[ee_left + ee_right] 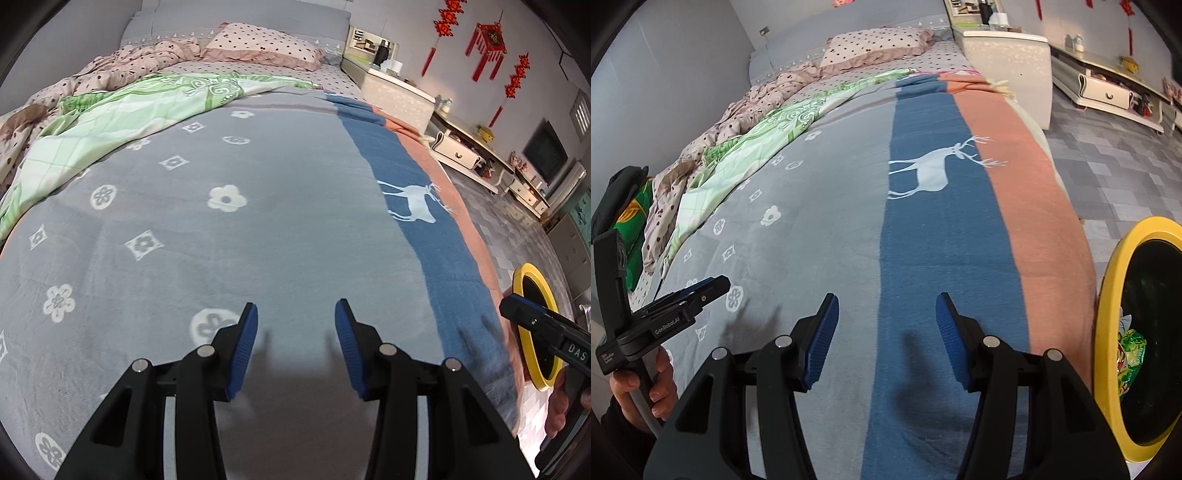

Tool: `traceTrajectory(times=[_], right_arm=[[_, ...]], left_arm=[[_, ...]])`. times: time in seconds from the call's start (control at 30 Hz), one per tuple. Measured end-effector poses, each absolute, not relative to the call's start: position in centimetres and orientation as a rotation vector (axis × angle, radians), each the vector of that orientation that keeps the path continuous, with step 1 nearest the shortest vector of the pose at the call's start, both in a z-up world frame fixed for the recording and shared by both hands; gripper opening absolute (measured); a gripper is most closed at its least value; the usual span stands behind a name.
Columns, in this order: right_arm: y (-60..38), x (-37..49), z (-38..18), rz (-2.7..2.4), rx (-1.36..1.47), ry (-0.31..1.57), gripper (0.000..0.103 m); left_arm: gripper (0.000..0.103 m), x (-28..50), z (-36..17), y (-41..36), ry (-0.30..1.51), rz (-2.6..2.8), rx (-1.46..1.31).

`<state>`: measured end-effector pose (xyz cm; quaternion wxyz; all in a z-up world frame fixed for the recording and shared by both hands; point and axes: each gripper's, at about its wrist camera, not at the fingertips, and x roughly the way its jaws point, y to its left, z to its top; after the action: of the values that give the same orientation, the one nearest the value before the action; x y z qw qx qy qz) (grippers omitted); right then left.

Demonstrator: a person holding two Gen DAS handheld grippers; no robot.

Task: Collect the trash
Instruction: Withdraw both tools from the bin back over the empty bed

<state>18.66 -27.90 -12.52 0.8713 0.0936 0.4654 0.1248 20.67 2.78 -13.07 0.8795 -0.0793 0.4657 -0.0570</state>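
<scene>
Left wrist: left gripper jaws apart, empty, over grey blanket; yellow-rimmed bin at bed's right edge. Right wrist: right gripper jaws apart, empty; bin holds green wrapper, probably snack trash.

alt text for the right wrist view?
Right tongs hang open and empty over a bed blanket striped grey, blue with a white deer, and salmon. A yellow-rimmed bin holding a wrapper stands right; left tongs at left.
</scene>
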Motion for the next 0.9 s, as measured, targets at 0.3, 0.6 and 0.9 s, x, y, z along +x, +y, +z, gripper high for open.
traceTrajectory(times=[0.3, 0.6, 0.9], right_arm=[[-25.6, 17.7, -12.5, 0.244, 0.134, 0.924, 0.067], [-25.9, 16.1, -11.4, 0.193, 0.154, 0.831, 0.086], [-26.7, 13.5, -9.0, 0.11, 0.156, 0.691, 0.094]], left_arm=[[0.066, 18.8, -13.6, 4.3, 0.902, -0.082, -0.155], [0.086, 17.1, -12.4, 5.2, 0.791, -0.053, -0.15], [0.095, 14.3, -9.5, 4.6, 0.633, -0.04, -0.106]])
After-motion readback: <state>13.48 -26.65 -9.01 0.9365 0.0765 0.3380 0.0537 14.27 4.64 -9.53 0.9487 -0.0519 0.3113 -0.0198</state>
